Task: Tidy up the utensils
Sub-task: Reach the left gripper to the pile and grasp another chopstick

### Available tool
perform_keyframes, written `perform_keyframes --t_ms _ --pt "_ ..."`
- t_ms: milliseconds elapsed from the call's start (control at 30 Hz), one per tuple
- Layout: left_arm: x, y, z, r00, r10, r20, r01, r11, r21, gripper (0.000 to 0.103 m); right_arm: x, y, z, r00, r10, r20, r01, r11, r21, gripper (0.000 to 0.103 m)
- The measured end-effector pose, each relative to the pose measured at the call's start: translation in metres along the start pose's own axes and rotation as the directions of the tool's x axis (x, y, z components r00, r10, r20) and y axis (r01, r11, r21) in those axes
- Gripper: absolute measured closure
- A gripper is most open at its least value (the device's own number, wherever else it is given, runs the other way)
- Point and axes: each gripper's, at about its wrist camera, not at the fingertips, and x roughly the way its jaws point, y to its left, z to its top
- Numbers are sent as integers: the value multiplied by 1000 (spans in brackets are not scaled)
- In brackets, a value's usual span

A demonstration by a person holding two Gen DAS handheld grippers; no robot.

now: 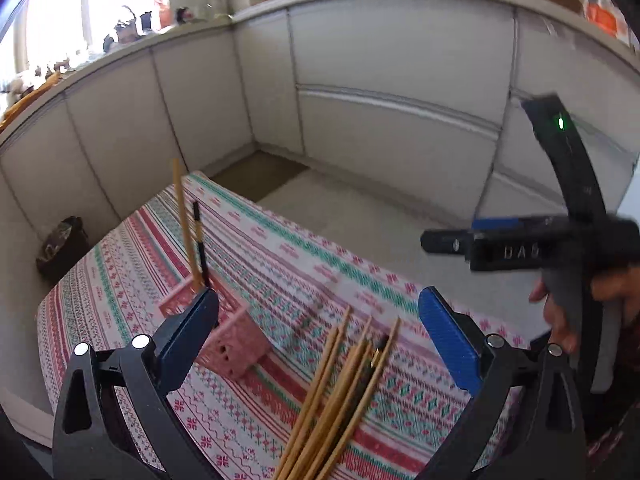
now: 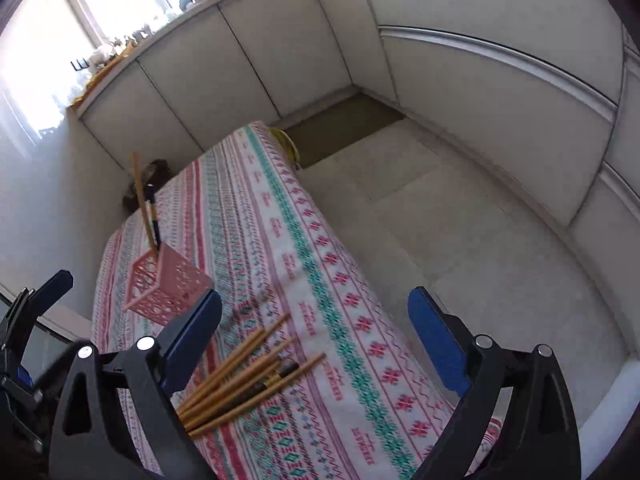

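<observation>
Patterned tablecloth (image 2: pixel 304 248); chopstick pile (image 1: pixel 340 396) cut off below; pink holder (image 1: pixel 224 332) partly hidden.

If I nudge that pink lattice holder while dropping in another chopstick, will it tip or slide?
Probably both are risks. The pink lattice plastic holder looks light, with open walls, so it likely slides easily on the patterned tablecloth. Two tall chopsticks lean far above one corner, likely making it top-heavy. Both grippers are open and empty.

The near ends of the loose chopsticks (image 1: pixel 336 396) run off the left wrist view's bottom edge. The pink basket (image 1: pixel 224 328) is motion-blurred, its near left corner hidden behind a gripper finger. In the right wrist view the chopsticks' near ends are hidden behind that gripper's frame.
</observation>
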Motion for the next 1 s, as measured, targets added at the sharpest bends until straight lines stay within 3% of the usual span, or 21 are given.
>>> perform_keyframes --t_ms 133,367,400,500,633,800,900,967,1000 --pt "30 -18 -19 988 -51 -143 64 994 86 7 -3 -18 -11 998 -54 -35 54 999 -1 10" --pt "80 -34 -17 945 -113 -307 143 987 78 8 -14 -38 -24 993 -93 -65 94 996 9 10" --pt "90 -36 -13 934 -119 -337 152 986 72 15 -14 -41 -25 993 -87 -76 88 996 14 10" --pt "122 -37 -3 886 -144 -440 177 984 34 58 -16 -47 -26 993 -66 -99 69 997 28 10" --pt "158 -40 1 831 -139 -539 188 981 38 61 -14 -55 -25 991 -27 -133 35 997 64 10" --pt "182 -39 1 793 -126 -597 197 979 55 74 -12 -61 -24 988 -10 -154 23 996 85 10" --pt "190 -36 -2 780 -138 -611 199 979 34 75 -11 -65 -24 988 -9 -156 26 994 104 10" --pt "196 -29 0 781 -160 -603 203 979 2 76 -9 -64 -25 987 -6 -161 24 994 106 10" --pt "195 -26 0 785 -162 -598 196 981 -9 82 -9 -63 -25 987 -6 -163 23 994 104 10"
